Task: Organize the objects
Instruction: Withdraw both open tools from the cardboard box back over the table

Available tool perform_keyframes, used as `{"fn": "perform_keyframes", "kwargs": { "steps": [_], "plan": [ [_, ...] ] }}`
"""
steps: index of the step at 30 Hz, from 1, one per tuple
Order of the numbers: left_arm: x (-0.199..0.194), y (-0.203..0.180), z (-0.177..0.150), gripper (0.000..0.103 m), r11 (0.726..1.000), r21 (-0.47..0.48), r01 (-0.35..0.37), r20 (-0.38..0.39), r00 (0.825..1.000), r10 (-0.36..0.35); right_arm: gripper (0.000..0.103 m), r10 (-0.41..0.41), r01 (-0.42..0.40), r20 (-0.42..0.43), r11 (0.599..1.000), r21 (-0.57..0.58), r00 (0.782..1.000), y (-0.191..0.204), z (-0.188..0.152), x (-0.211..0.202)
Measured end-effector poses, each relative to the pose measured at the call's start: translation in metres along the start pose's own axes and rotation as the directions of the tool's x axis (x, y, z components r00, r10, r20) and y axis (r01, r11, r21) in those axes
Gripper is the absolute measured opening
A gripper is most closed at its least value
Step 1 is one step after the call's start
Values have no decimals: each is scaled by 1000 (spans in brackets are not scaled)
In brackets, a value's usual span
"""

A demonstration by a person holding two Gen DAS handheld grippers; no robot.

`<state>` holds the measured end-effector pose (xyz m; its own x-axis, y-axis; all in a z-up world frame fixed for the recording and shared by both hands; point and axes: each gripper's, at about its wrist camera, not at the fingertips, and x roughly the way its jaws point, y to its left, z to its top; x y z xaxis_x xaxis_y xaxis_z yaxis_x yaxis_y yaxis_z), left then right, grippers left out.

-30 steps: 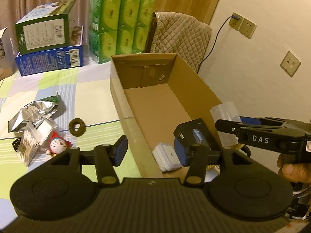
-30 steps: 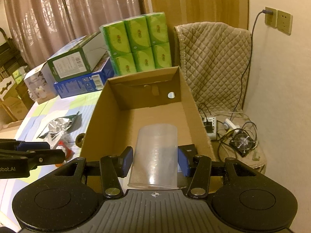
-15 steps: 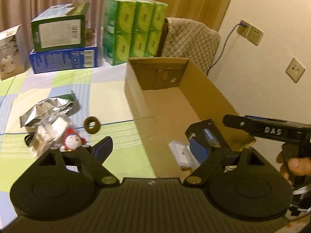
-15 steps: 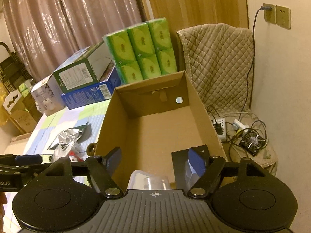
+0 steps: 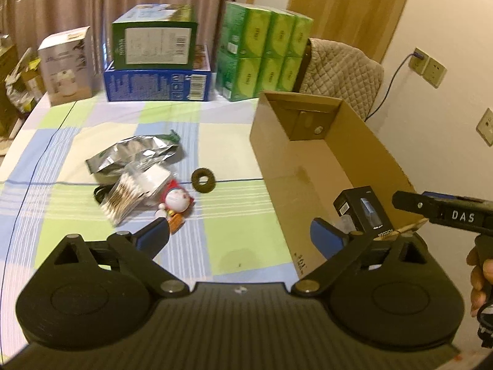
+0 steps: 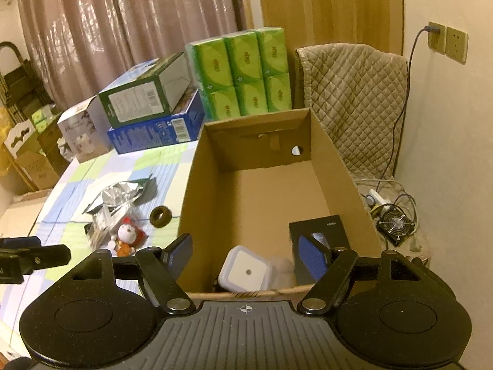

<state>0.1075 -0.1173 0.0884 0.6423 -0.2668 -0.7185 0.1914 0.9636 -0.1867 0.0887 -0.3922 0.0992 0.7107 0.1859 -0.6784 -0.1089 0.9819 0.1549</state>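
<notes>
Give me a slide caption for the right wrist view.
Open right gripper above the cardboard box, which holds a white case and black carton.

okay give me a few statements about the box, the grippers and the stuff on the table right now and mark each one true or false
1. The cardboard box holds a black box and a white square container. True.
2. The right gripper is shut on a clear cup. False: its jaws are wide open and hold nothing.
3. The brown ring lies on the tablecloth, outside the cardboard box. True.
4. The red and white toy figure sits inside the cardboard box. False: it lies on the tablecloth beside the cotton swab pack.
5. The left gripper is open and empty. True.
6. The green carton lies under the blue carton. False: green is stacked on blue.
</notes>
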Motion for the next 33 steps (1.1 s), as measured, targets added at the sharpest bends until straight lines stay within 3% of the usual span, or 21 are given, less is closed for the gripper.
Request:
{"fn": "perform_keyframes", "kwargs": {
  "steps": [10,33],
  "plan": [
    [-34,25,-12,102,999,-23,-43,37,998,44,73,21,-21,-5,999,-39,1000,36,-9,-10],
    [-66,72,-24,102,992,-60,-112,58,992,116,73,46,-47,-16,994,-100,999,82,-13,-3]
  ]
}}
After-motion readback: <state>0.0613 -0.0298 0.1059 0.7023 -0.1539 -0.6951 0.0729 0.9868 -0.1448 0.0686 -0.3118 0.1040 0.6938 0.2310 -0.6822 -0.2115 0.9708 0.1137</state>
